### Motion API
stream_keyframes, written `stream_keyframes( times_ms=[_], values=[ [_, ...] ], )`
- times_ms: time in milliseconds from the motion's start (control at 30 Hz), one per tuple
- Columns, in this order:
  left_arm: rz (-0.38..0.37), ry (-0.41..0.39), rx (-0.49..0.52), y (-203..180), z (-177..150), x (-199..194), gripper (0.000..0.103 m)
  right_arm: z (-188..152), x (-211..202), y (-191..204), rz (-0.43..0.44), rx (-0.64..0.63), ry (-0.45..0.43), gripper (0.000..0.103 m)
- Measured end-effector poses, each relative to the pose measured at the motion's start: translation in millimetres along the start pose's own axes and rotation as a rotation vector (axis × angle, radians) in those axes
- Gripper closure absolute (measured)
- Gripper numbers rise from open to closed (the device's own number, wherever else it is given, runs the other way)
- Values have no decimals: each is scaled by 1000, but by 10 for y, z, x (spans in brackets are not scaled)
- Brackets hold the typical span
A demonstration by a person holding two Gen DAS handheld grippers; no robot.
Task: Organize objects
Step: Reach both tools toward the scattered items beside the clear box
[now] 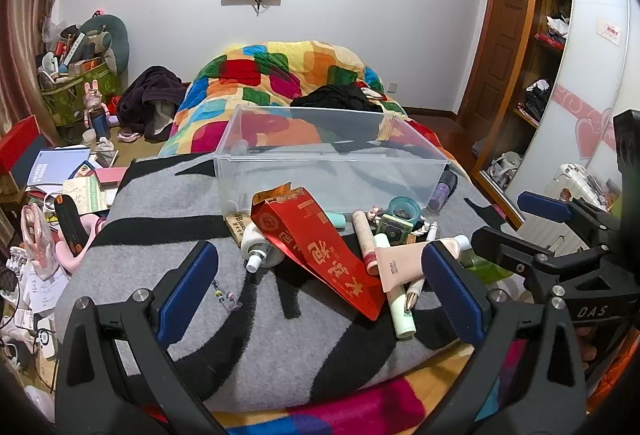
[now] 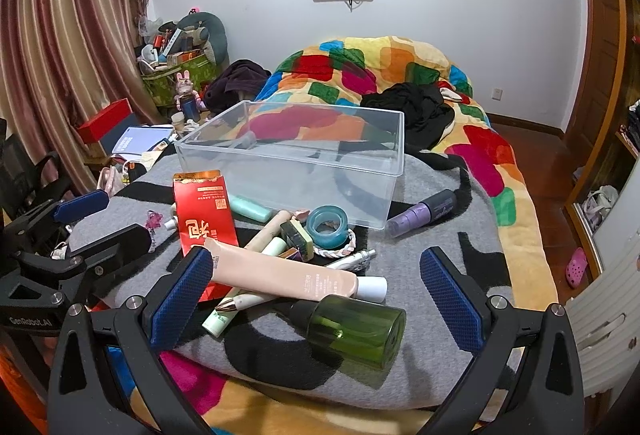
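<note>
Lying across the bed (image 2: 516, 171) is a grey and black blanket (image 2: 432, 195), w/ a clear plastic bin (image 2: 296, 155) sitting on it toward the far side; nothing shows inside the bin. Just in front of the bin is the pile to sort: a red envelope (image 2: 204, 211) lying partly on other bits, a peach tube (image 2: 288, 281) crossing a pen (image 2: 248, 301), a green bottle (image 2: 356, 331) on its side nearest the right gripper (image 2: 316, 295), a teal tape ring (image 2: 327, 227), and a purple bottle (image 2: 424, 213) by the bin's right corner. Left gripper (image 1: 320, 287) hangs over the near edge of the blanket, fingers spread wide, nothing betw. them. Right gripper is spread wide too, holding nothing; the green bottle and tube lie below its gap, not gripped.
</note>
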State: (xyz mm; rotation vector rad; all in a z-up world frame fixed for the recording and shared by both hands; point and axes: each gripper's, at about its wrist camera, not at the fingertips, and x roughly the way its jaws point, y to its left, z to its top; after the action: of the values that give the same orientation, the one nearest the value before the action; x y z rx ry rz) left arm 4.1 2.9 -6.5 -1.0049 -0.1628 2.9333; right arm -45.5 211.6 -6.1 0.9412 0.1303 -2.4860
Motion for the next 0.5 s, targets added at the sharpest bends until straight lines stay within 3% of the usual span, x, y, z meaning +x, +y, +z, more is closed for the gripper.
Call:
stream_keyframes(
  times_ms=[500],
  values=[
    [-2,-1,1,-13,-4,-11,0,-3,13,9,3,-1,2,0]
  ],
)
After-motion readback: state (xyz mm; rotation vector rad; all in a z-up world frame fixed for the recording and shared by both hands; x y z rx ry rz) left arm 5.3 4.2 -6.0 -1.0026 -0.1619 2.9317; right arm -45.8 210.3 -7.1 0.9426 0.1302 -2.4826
